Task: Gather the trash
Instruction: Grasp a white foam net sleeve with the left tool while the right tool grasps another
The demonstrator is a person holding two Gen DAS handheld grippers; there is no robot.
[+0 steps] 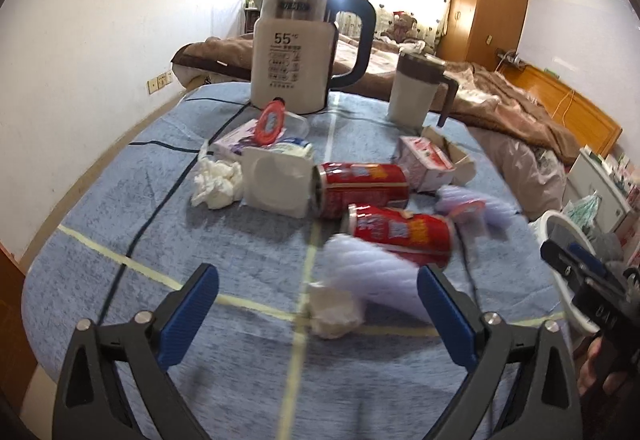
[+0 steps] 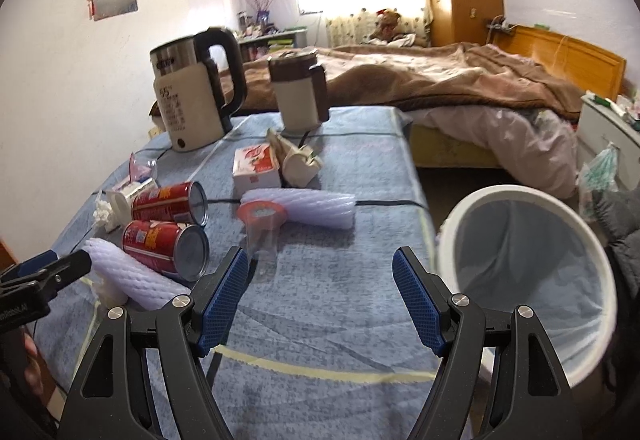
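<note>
- Black two-finger left gripper [image 1: 318, 300] with blue ribbed pads stands wide open and holds nothing; between its fingers, on the cloth, lie a crumpled white tissue wad [image 1: 335, 311] and the near end of a pale lilac foam net sleeve [image 1: 362, 267].
- Black right gripper [image 2: 320, 292], with the same blue pads, is also spread wide and empty, hovering above bare blue cloth, with a clear plastic cup with a red lid [image 2: 262, 228] just beyond its left pad.
- Blue cloth-covered table [image 2: 340, 304] carries yellow tape lines; its near part is open, and its right edge drops to the floor beside the bed.
- White round bin with a thin liner bag [image 2: 524, 276] sits off the table's right edge, its mouth tilted toward the right gripper.
- Cream and steel electric kettle with a black handle [image 1: 294, 48] stands at the far edge, a cream mug with a brown lid [image 1: 416, 88] near it.
- Two red drink cans [image 1: 362, 188] lie on their sides touching, mid-table, the nearer one against the foam sleeve.
- White and pink carton [image 1: 426, 162] sits behind the cans; a white square box [image 1: 278, 182] touches the far can's open end.
- Second foam sleeve [image 2: 304, 208] lies behind the cup.
</note>
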